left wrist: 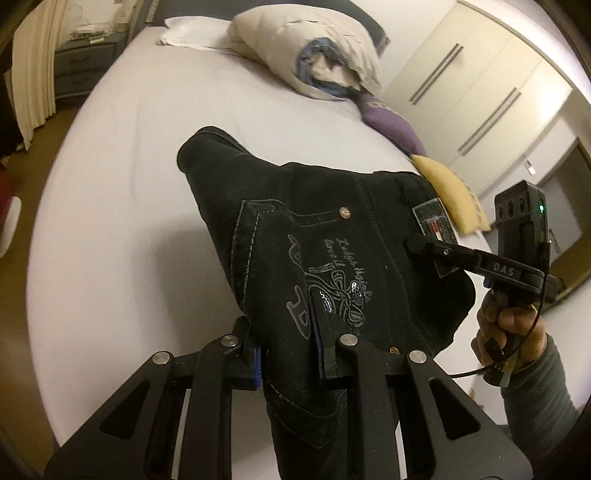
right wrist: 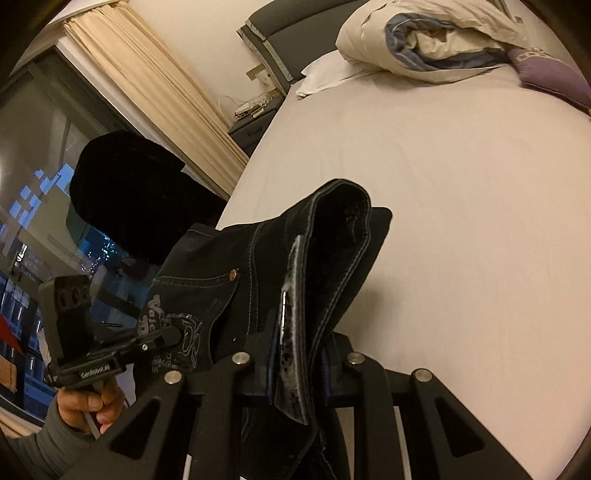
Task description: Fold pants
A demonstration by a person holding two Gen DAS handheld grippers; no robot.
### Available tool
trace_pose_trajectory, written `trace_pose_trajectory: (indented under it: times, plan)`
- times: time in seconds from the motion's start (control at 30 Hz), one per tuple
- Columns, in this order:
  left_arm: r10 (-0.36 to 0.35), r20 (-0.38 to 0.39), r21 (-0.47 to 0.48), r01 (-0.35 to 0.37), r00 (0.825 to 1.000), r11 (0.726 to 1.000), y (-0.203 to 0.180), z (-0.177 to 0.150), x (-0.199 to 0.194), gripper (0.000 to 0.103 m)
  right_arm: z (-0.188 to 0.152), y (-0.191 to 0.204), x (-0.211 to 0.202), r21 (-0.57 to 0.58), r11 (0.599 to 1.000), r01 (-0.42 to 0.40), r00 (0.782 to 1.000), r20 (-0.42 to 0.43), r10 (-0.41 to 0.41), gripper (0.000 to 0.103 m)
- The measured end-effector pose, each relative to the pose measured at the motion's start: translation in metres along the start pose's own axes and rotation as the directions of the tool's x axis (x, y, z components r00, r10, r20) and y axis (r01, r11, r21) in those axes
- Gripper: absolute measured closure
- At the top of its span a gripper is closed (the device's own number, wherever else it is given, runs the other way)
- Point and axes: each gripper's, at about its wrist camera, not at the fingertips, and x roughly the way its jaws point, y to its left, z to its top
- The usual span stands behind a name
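Black denim pants [left wrist: 314, 236] with grey embroidery on a back pocket hang in the air above the bed, held by both grippers. My left gripper [left wrist: 291, 354] is shut on the pants near the pocket. My right gripper [right wrist: 299, 369] is shut on the waistband edge of the pants [right wrist: 325, 258]. In the left wrist view the right gripper [left wrist: 424, 245] grips the waistband by the label patch. In the right wrist view the left gripper [right wrist: 166, 338] grips the pocket area. The lower legs hang out of view.
A bed with a white sheet [left wrist: 147, 184] lies below. At its head lie a rolled duvet [left wrist: 317, 55], a white pillow [left wrist: 192, 31], a purple cushion [left wrist: 391, 122] and a yellow cushion [left wrist: 454, 195]. A wardrobe [left wrist: 480, 85] stands right, a nightstand [left wrist: 85, 66] and curtain [right wrist: 159, 103] left.
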Motion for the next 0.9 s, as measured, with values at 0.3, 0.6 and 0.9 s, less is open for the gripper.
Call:
trace_pose_trajectory:
  times: [0.3,0.6,0.9]
  plan:
    - [0.053,-0.064,-0.067,-0.058,0.997,0.996,0.125,0.012,0.047,0.084,0.016,-0.051,0.107,0.104,0.994,0.016,0.993,-0.121,-0.003,0.079]
    - [-0.031,0.006,-0.166,0.031,1.0,0.986,0.188,-0.025,0.045,0.058,-0.025,-0.111,0.07,0.284,0.947,-0.15,0.988,0.088,0.13,0.039]
    - [0.377,0.344,0.035,-0.413,0.86,0.91,0.063,-0.055,-0.097,0.002,-0.089,-0.027,-0.08,0.203,0.95,0.238,0.877,0.376,-0.3,0.018]
